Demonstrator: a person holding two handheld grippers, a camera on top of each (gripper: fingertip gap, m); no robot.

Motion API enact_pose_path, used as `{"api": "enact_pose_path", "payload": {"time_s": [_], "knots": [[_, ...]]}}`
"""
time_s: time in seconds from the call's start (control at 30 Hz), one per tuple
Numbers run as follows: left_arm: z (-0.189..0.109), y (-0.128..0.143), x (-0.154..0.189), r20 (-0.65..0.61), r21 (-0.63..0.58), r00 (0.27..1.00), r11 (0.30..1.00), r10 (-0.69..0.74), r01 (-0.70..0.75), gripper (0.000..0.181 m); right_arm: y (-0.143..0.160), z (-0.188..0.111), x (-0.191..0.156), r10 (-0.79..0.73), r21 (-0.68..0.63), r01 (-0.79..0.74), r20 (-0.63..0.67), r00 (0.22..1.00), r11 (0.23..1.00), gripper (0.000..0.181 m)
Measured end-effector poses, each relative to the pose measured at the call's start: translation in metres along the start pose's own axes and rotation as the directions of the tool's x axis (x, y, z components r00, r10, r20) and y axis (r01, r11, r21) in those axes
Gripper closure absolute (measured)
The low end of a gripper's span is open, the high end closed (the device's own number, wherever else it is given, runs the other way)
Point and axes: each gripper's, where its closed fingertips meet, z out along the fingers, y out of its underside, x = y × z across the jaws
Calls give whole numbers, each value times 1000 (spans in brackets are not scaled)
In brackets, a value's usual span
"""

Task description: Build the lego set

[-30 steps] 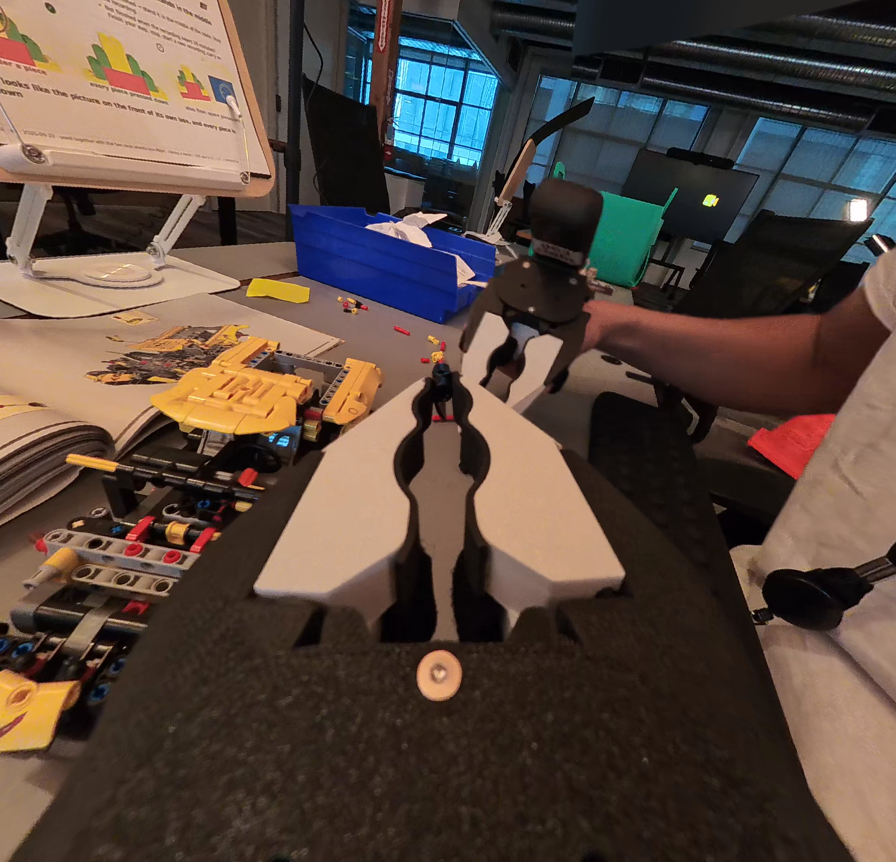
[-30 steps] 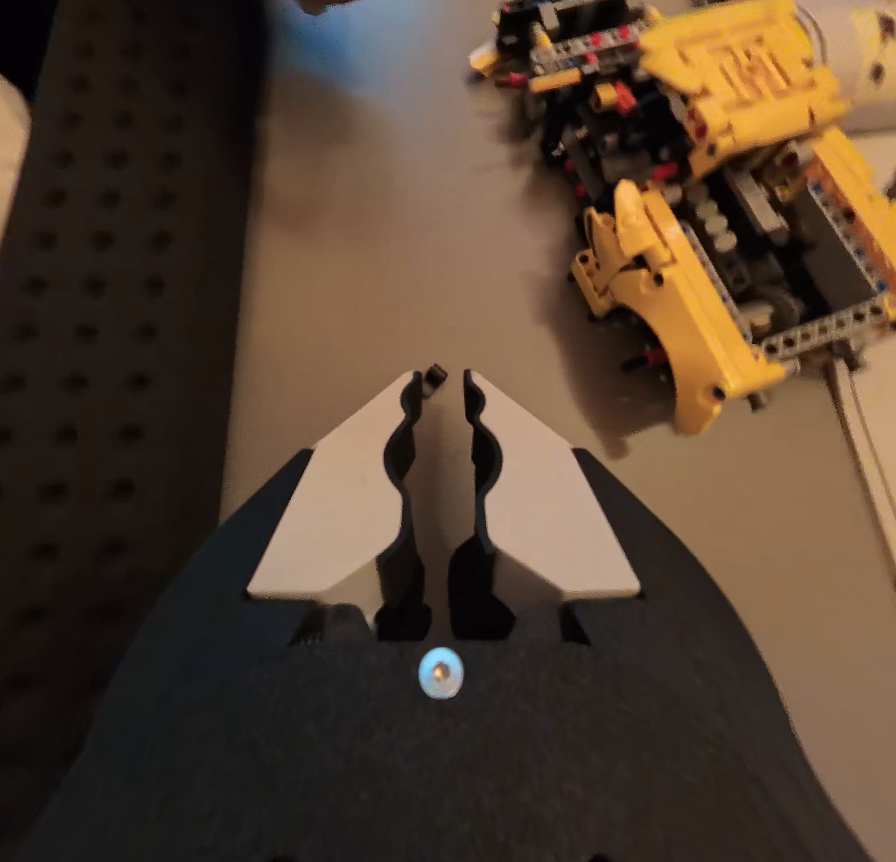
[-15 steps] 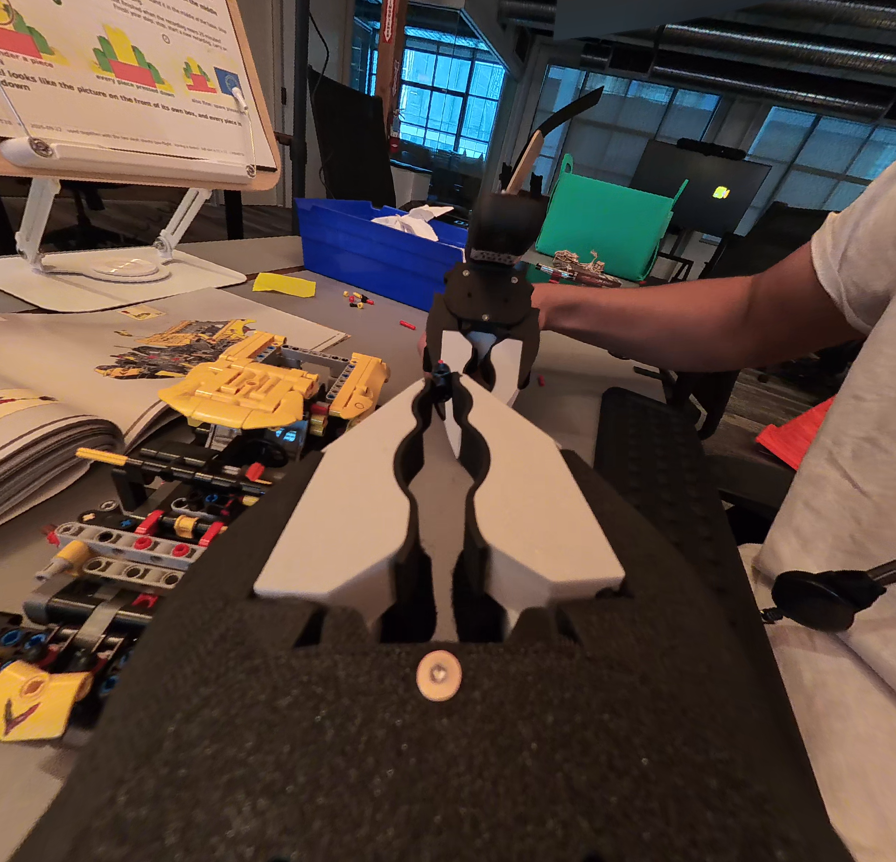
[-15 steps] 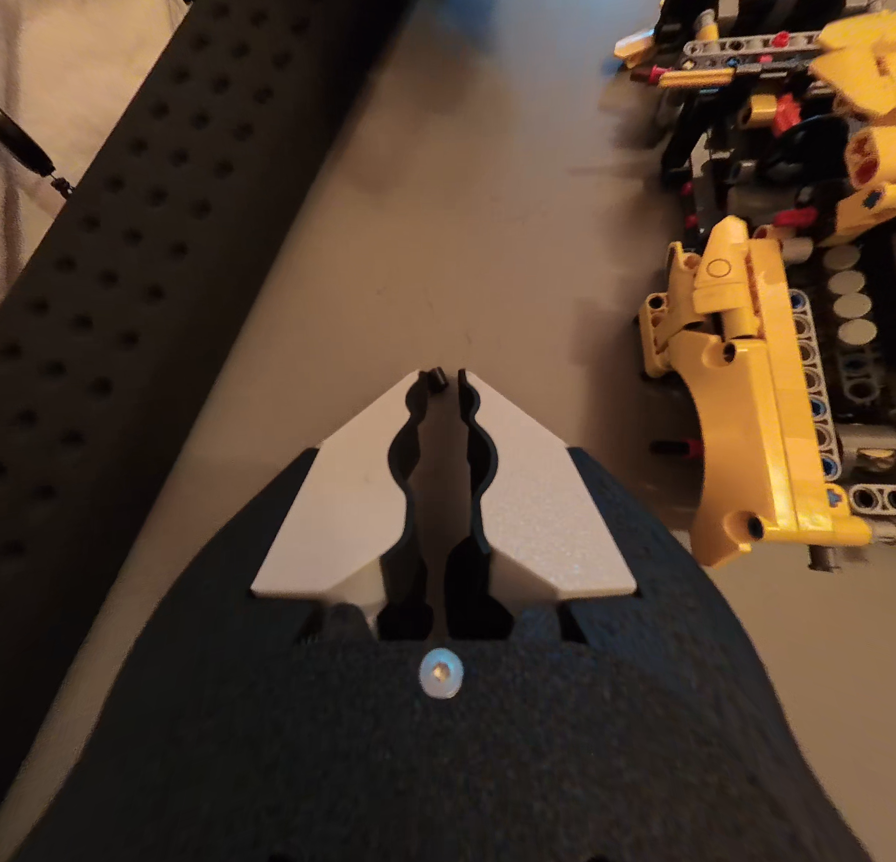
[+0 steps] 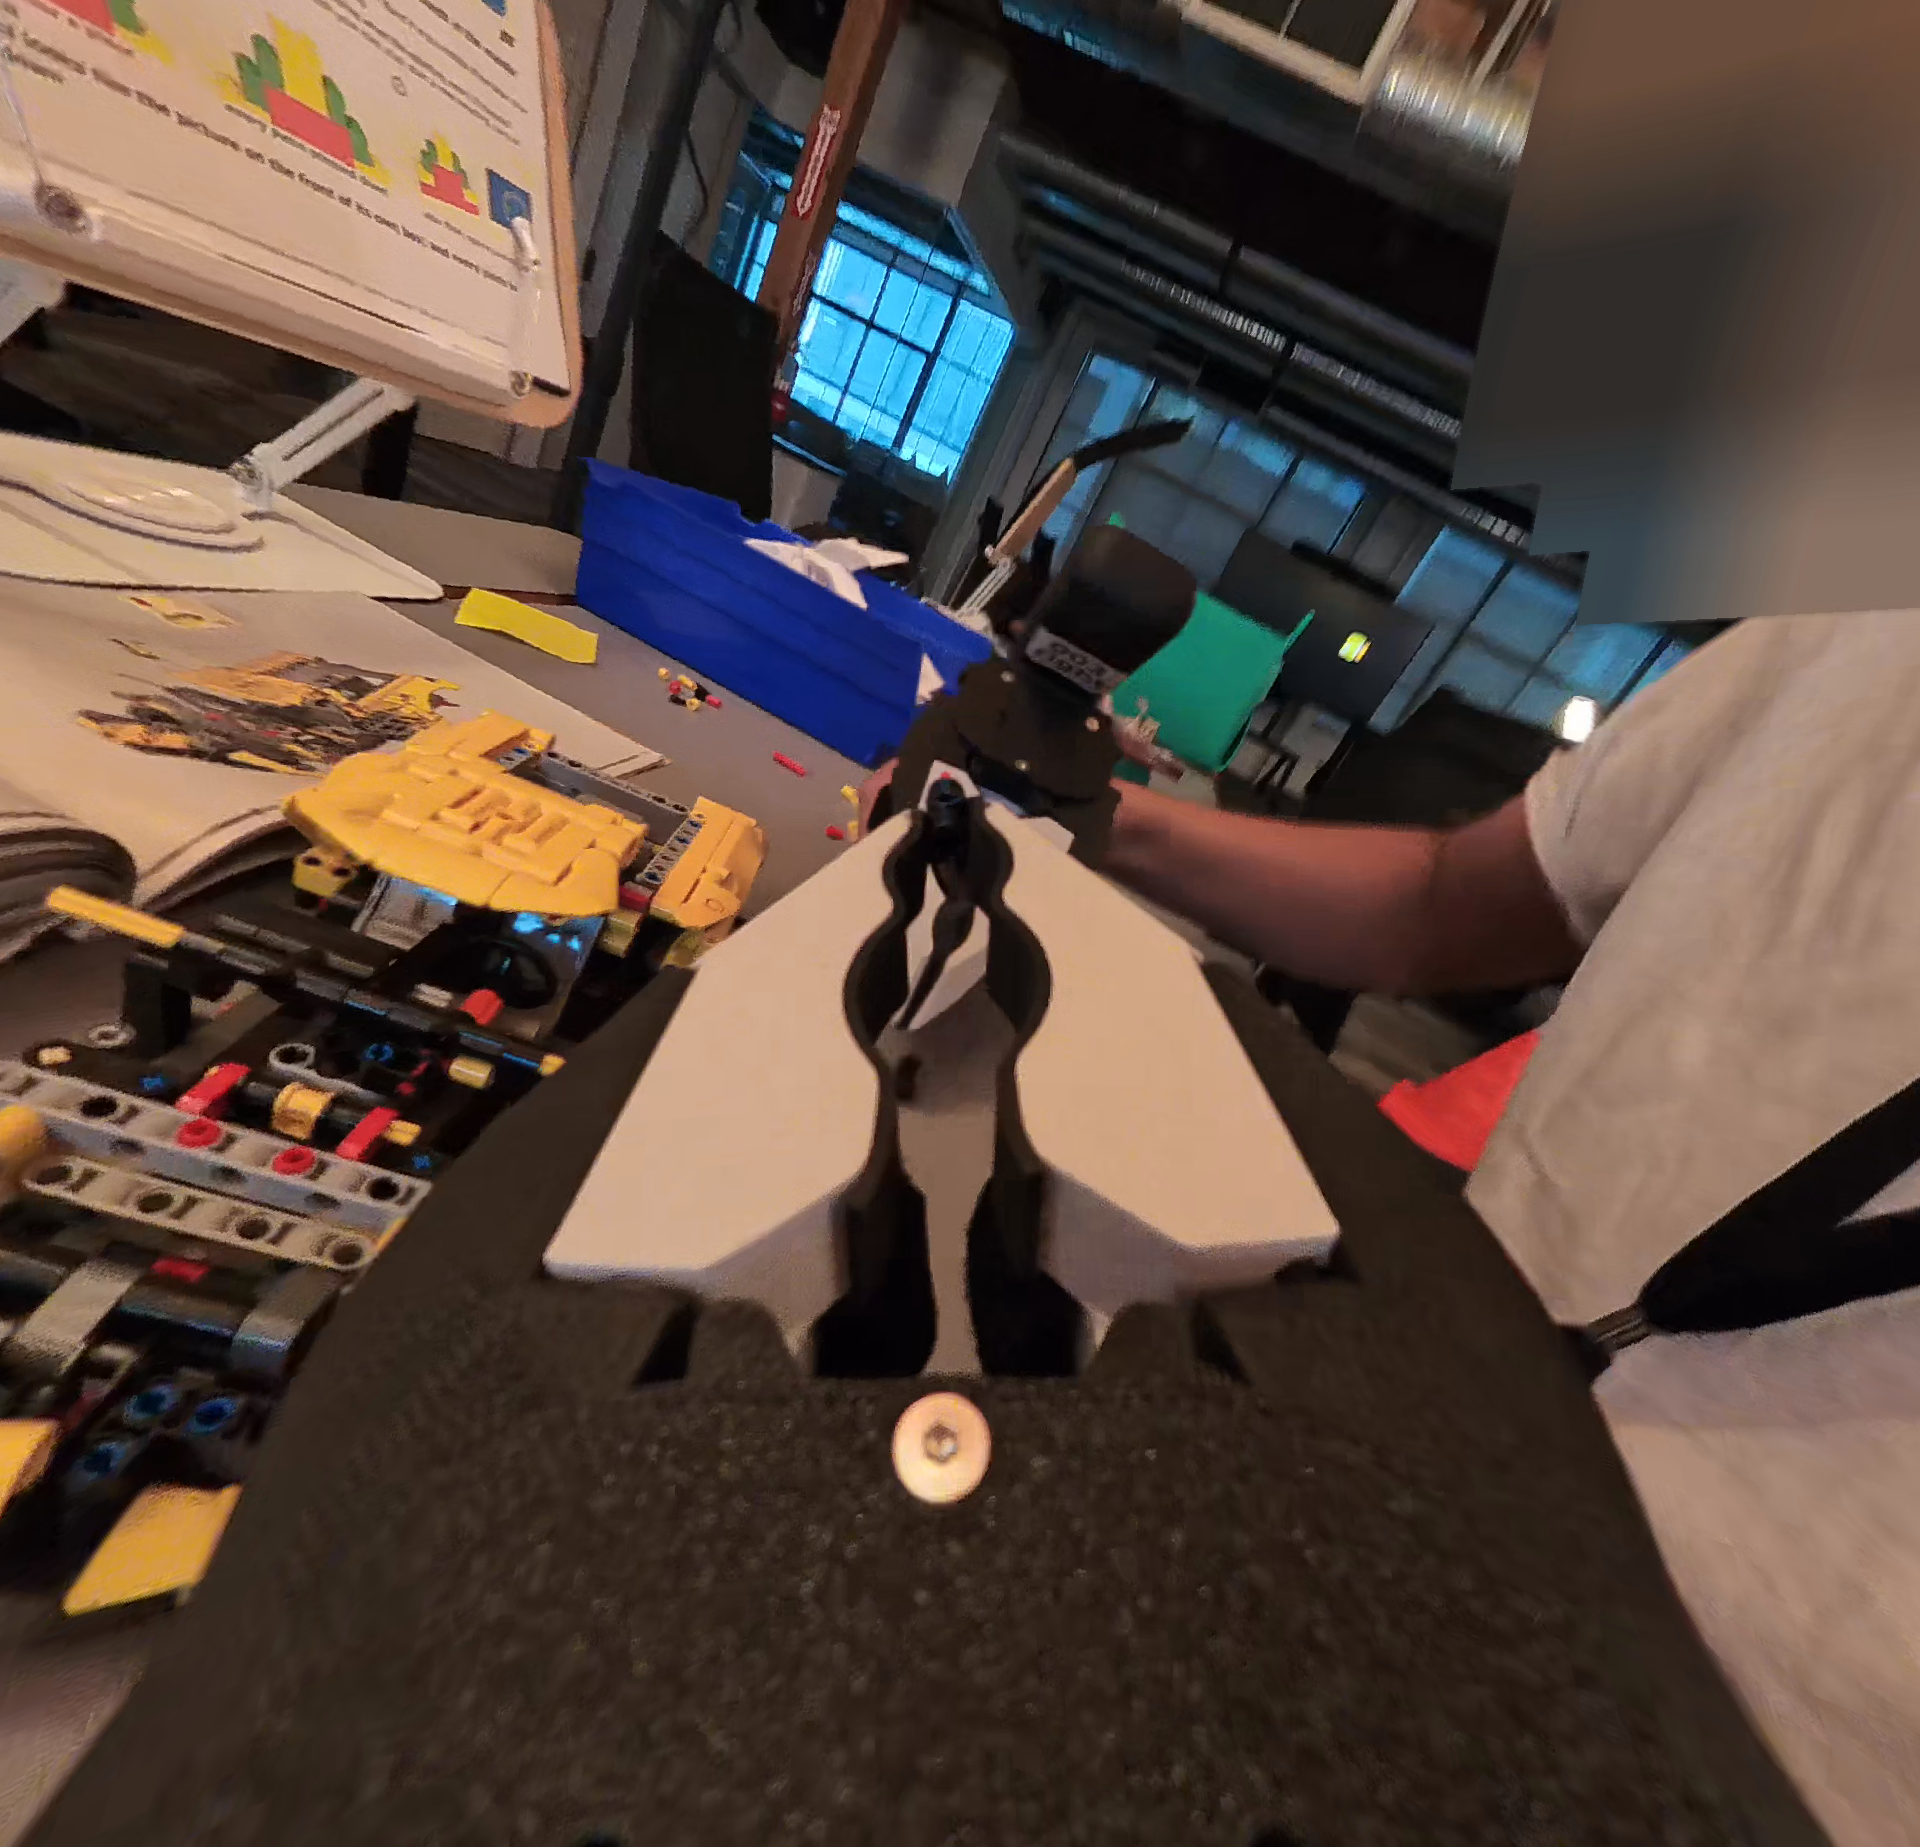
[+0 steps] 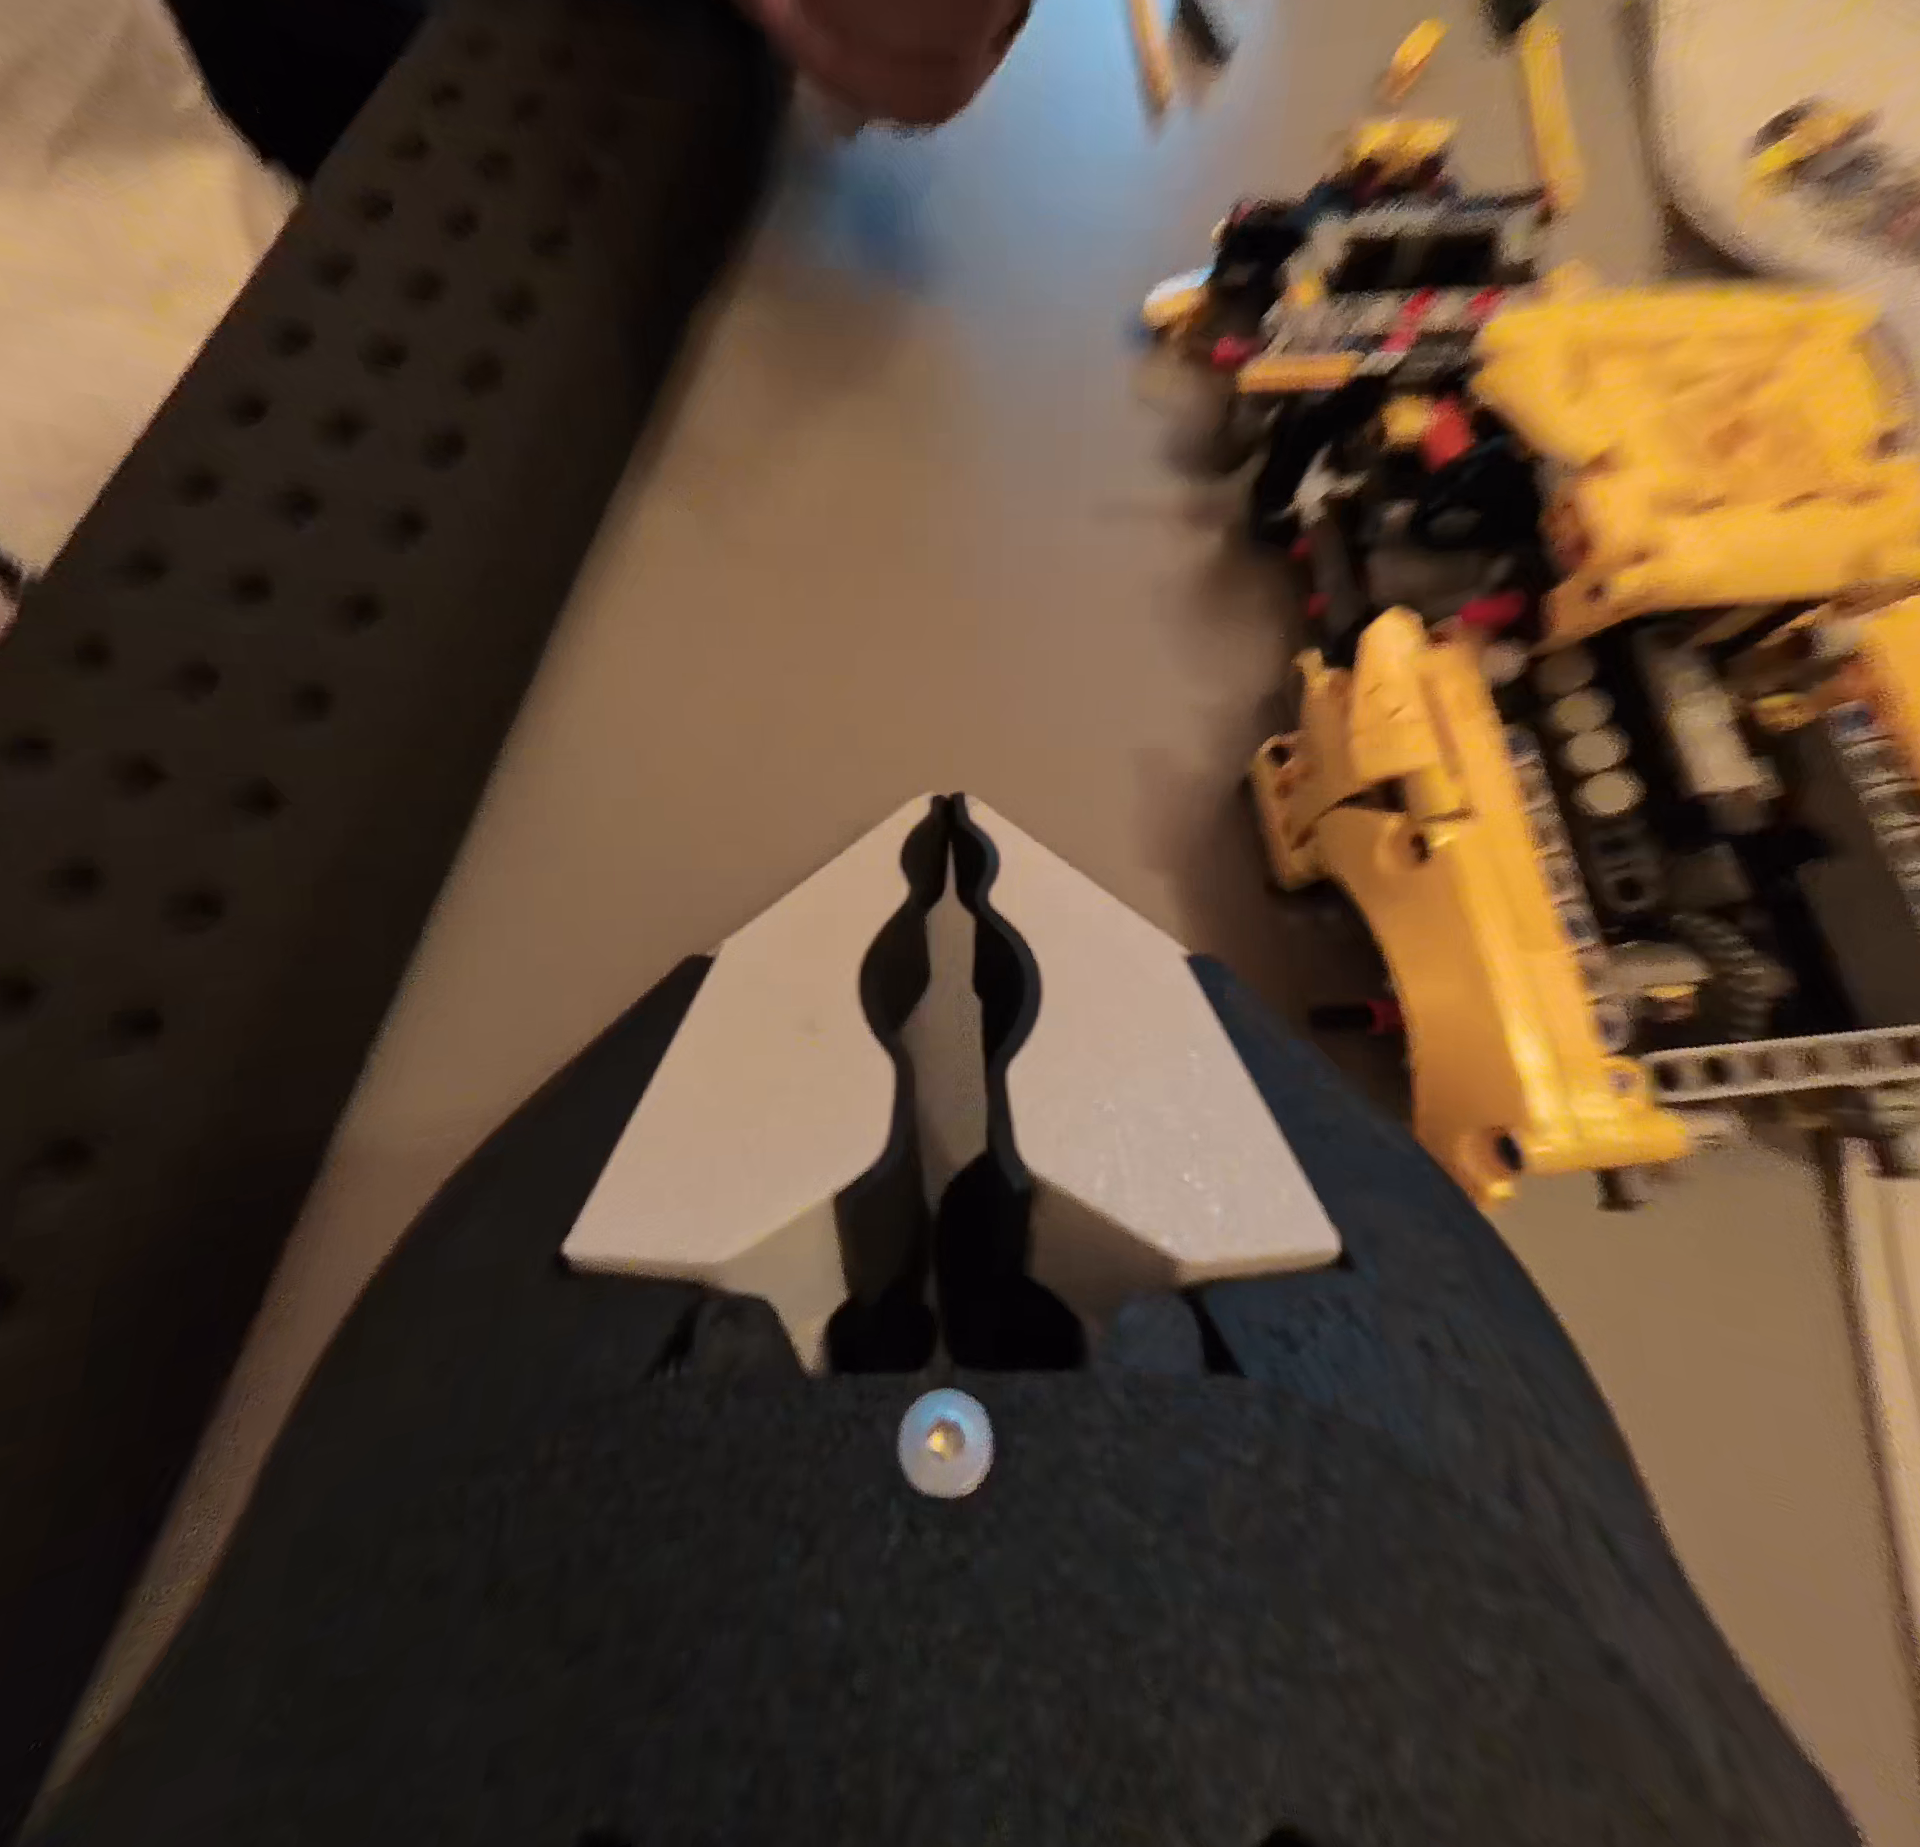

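The grey table (image 6: 831,602) is carrying the whole job; an open instruction book (image 5: 156,717) is lying at its far left under a stand holding a printed sheet (image 5: 260,104), and a blue bin (image 5: 748,623) is sitting farther back, with a few loose small parts scattered on the table near it. The half-built yellow and black lego vehicle (image 5: 488,841) is standing on the table at the left in the left wrist view, and at the right, blurred, in the right wrist view (image 6: 1558,758); grey beams with red and yellow pins (image 5: 208,1163) are lying nearer the camera. The left gripper (image 5: 948,821) is hanging above the table, pinching a small black lego pin (image 5: 943,798) at its very tips, with something red showing at the pin's top. The right gripper (image 6: 948,810) is hovering over bare table, its tips pressed together with nothing visible between them; in the left wrist view it is sitting just beyond the left one (image 5: 1023,758), though whether they are touching is unclear. The step in hand is probably readying the pin for the model; the next move is likely calling for carrying it left to the vehicle, lining its axis up with a free hole, and pressing straight in while the right gripper is bracing the frame, since so small a part could twist or slip out.
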Motion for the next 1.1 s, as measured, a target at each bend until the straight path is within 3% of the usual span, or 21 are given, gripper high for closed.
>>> {"api": "enact_pose_path", "payload": {"time_s": [0.13,0.23,0.33,0.47,0.6,0.8,0.9,0.93,1.0,1.1], "knots": [[-11,-13,-11,-55,83,979,976,-197,201,175,-37,-7,15,-3,63,17,-217,976,998,181],[-16,-17,-17,-76,117,957,951,-279,286,175,-18,6,3,46,-59,-58,-178,983,997,181],[-17,-18,-18,-66,122,961,954,-267,273,175,10,8,-2,120,-140,-146,-176,977,979,181],[-14,-15,-15,-66,106,964,959,-257,262,175,17,-15,8,155,-63,-173,-224,962,983,180],[-13,-12,-15,-55,92,968,964,-246,250,175,20,-13,-6,285,-47,-288,-70,956,956,173],[-12,-10,-14,-50,81,971,968,-234,237,175,23,10,-5,225,-101,-238,-126,966,966,171],[-11,-9,-14,-45,74,972,970,-230,233,175,21,10,0,197,-95,-217,-187,962,972,181],[-11,-9,-14,-48,72,972,970,-230,233,175,19,8,3,210,-76,-229,-209,955,970,181],[-10,-9,-11,-60,74,972,970,-229,233,175,-8,7,-3,374,93,-365,-98,922,926,181],[-10,-13,-4,-95,92,971,970,-217,226,175,-84,-11,-6,532,474,-556,198,823,683,181]]}}
